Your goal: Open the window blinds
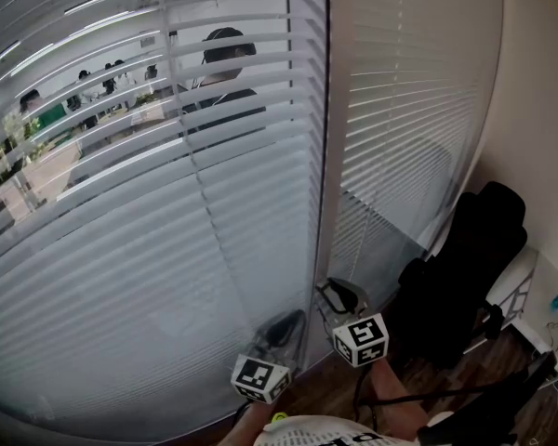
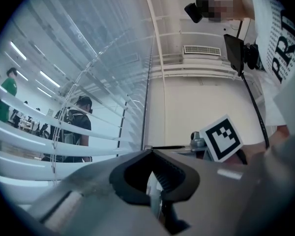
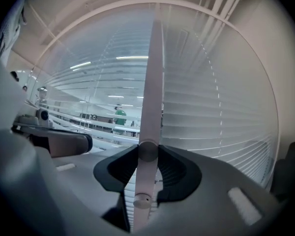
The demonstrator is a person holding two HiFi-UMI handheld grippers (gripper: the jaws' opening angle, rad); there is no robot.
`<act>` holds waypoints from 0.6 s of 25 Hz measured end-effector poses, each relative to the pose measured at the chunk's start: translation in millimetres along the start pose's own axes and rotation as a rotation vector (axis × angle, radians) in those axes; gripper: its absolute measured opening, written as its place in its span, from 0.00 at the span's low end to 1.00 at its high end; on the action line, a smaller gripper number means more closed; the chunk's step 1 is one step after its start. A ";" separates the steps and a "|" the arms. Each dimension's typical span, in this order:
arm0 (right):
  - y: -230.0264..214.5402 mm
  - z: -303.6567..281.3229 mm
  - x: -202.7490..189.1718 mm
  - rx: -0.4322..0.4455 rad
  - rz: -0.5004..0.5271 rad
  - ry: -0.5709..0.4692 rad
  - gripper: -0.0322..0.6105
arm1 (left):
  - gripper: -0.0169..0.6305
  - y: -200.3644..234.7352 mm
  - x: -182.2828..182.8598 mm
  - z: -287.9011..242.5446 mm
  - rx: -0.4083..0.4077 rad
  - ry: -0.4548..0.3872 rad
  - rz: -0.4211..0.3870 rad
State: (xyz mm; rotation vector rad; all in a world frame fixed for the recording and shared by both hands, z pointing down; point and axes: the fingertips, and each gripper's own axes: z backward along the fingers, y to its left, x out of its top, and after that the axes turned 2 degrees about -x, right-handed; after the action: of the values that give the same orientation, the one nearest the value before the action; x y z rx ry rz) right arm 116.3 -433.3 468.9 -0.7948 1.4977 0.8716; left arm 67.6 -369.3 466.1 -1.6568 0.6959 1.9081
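The window blinds were seen as two panels of pale horizontal slats, set side by side and parted by a narrow upright post point(image 1: 324, 110). On the left blind point(image 1: 167, 249) the upper slats were tilted apart, so that a lit office was visible through the gaps. Lower down, the slats were seen as a hazier, more even surface. The right blind point(image 1: 400, 110) was shown with its slats lying flat and shut, with nothing visible through it.

A pale tilt wand point(image 3: 152, 107) hung upright in front of the blinds, near the post. It was clamped between the pads of the right gripper point(image 3: 147, 168), just above its lower end. The left gripper point(image 2: 152, 176) was held just beside the right one, low before the left blind. Its jaws stood a little apart, and nothing could be made out in their grasp.

Beyond the glass, a person in a dark top point(image 1: 225, 72) and a person in green point(image 3: 120, 117) were visible. A black chair point(image 1: 465, 268) stood on the wooden floor point(image 1: 344, 384) near the right blind's lower corner, against the plain wall point(image 1: 539, 110) and apart from both grippers.
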 end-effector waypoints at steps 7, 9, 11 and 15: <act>9.4 5.2 7.1 -0.022 0.524 0.079 0.35 | 0.03 1.7 -0.6 0.2 0.000 0.001 -0.001; 10.6 5.8 3.2 -0.031 0.716 0.138 0.35 | 0.03 -0.7 -0.9 1.0 -0.006 0.001 -0.002; 12.9 5.5 -0.3 -0.032 0.827 0.174 0.35 | 0.03 -3.6 -0.4 2.4 -0.012 0.000 -0.002; 14.0 -0.9 -1.9 -0.044 0.904 0.185 0.29 | 0.03 -3.2 -0.4 1.6 -0.009 0.001 -0.003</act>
State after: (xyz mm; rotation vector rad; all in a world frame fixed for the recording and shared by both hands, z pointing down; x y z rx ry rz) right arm 103.9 -427.1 472.0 -0.1878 2.0405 1.5180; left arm 68.6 -365.9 466.5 -1.6633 0.6858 1.9113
